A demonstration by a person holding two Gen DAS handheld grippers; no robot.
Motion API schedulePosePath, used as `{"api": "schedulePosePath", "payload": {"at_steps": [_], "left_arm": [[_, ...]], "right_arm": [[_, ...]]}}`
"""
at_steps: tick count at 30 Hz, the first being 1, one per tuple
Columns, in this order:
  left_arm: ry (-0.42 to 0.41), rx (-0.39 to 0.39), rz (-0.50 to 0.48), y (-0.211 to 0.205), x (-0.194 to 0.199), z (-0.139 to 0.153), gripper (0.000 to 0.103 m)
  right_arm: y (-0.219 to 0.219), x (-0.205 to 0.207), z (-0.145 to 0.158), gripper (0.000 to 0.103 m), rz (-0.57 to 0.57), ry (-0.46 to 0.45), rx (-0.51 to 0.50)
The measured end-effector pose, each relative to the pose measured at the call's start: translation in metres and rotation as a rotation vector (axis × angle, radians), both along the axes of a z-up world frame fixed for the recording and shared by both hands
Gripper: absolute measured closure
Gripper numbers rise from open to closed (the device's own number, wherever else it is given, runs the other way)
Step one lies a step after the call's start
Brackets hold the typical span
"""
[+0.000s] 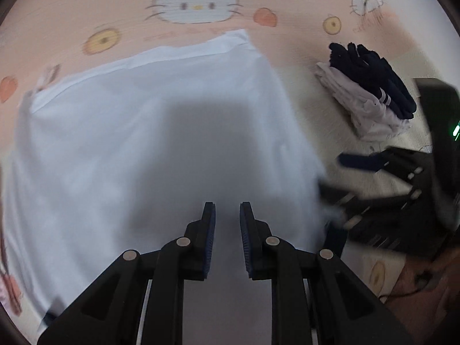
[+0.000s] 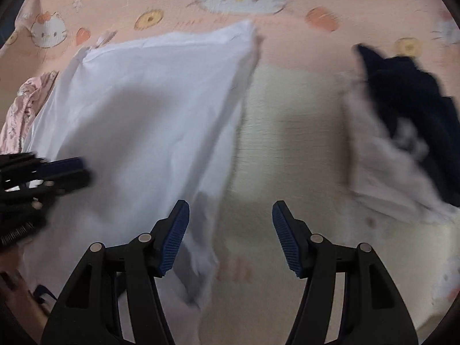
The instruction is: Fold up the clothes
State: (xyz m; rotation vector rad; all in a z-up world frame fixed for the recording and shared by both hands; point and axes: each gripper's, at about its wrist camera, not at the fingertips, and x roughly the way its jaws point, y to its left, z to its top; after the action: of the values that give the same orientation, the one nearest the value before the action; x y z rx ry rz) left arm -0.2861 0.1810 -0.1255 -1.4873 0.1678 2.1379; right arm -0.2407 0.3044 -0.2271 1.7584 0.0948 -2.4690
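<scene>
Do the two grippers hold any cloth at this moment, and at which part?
Nothing is held. The left gripper hangs over the white garment with a narrow empty gap between its jaws. The right gripper stands wide open beside the garment's edge.

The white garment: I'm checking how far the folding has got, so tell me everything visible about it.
The white garment is thin, smooth, plain white cloth, lying mostly flat on the pink cartoon-print sheet. Its far edge shows a straight hem; its right edge is rumpled and uneven. A shadow crosses its middle. Neither tool grips it; both hang open above.
</scene>
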Motion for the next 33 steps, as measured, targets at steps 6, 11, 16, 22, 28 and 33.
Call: {"api": "schedulePosePath", "payload": {"at_steps": [6,11,16,22,28,33], "left_arm": [[0.035,-0.06,0.011,0.018,-0.008,-0.012,0.084],[0.034,-0.058,-0.003,0.016,-0.006,-0.012,0.084],[0.02,0.003,0.006,0.014,-0.011,-0.005,0.084],[-0.03,0.012,0.048,0.007,-0.044,0.006,0.084],[-0.191,-0.008,0.208,-0.089,-0.084,-0.013,0.086],[-0.116,0.092,0.275,-0.141,-0.074,0.009,0.081]], "right_arm": [[-0.014,0.004,-0.013,0.041,0.004,0.027,0.187],[0.009,0.021,-0.01,0.04,-0.124,0.038,0.31],[0.029,0.027,0.003,0.05,-0.187,0.036,0.299],[0.027,-0.02,0.02,0.05,-0.134,0.065,-0.046],[0.035,-0.061,-0.002,0.041,-0.213,-0.022,0.105],[0.041,-0.055,0.012,0.043,-0.229,0.022,0.162]]}}
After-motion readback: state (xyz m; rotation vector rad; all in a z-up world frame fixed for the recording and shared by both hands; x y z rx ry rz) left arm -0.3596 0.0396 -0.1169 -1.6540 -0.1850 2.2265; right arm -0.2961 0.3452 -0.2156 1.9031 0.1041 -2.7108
